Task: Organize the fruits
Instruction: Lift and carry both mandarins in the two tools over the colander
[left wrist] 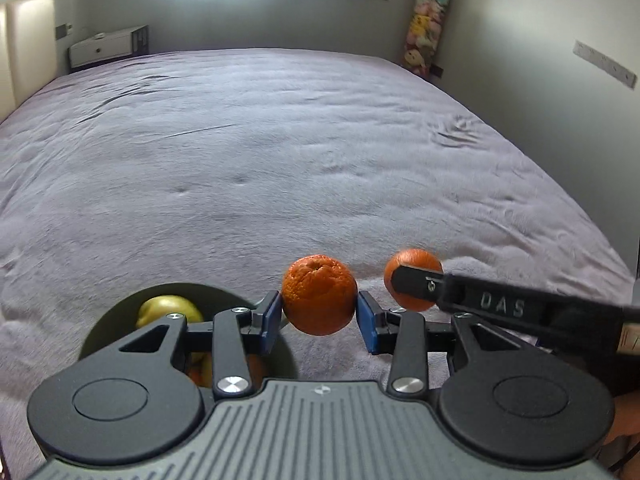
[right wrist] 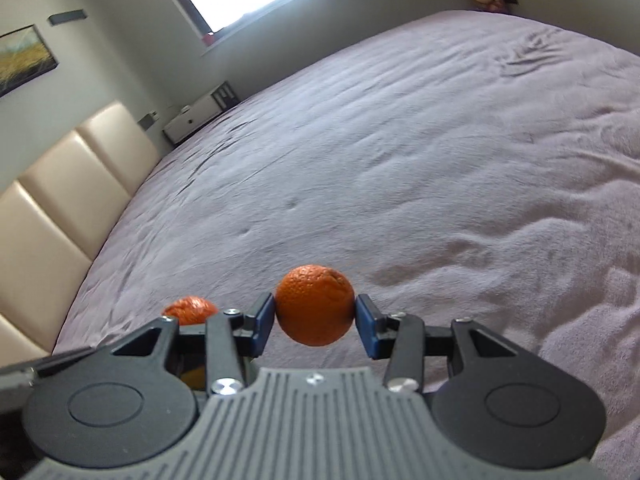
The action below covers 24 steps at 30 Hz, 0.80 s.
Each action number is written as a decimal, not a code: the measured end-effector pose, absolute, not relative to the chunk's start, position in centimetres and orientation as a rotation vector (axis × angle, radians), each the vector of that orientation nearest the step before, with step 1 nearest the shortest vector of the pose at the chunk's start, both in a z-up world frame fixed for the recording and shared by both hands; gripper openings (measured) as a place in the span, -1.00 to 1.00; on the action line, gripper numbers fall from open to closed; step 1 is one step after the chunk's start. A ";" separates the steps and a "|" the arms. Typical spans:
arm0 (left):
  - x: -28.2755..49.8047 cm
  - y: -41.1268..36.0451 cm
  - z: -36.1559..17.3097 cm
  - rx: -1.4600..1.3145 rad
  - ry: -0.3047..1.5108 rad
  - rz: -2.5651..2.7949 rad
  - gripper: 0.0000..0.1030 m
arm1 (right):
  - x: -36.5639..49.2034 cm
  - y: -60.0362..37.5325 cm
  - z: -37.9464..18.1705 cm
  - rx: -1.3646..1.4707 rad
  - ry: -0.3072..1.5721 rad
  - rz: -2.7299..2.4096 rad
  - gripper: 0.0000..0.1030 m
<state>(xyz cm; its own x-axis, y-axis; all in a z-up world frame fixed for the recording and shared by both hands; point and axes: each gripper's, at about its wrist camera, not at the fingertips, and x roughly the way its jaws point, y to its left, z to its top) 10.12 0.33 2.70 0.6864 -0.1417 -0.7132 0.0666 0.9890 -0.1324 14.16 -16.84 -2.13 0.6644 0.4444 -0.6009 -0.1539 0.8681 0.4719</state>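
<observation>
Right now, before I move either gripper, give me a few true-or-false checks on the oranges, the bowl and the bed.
1. The left gripper holds an orange between its blue pads. True.
2. The right gripper is open and holds nothing. False: it is shut on a second orange.
3. The dark bowl lies below the left gripper's left finger and has a yellow-green fruit in it. True.
4. Both oranges rest on the bedspread. False: both are held off it, side by side.
5. The bowl holds only that one fruit. False: something orange shows lower in it, mostly hidden by the gripper.
</observation>
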 end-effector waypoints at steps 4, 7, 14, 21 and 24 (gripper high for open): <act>8.8 2.5 3.4 -0.169 0.833 -0.080 -0.12 | 12.7 -15.5 -1.1 0.356 0.764 0.402 -0.19; 7.8 4.1 3.4 -0.221 0.848 -0.064 -0.12 | 11.7 -14.5 -0.6 0.315 0.763 0.443 -0.19; 6.3 7.2 2.7 -0.296 0.904 -0.003 -0.12 | 9.7 -10.7 0.1 0.142 0.749 0.564 -0.19; 5.6 10.4 0.6 -0.444 0.944 0.014 -0.12 | 8.6 -7.3 -1.0 -0.061 0.739 0.639 -0.19; 5.8 11.1 -0.4 -0.473 0.958 0.018 -0.12 | 8.2 -6.1 -1.6 -0.155 0.724 0.666 -0.20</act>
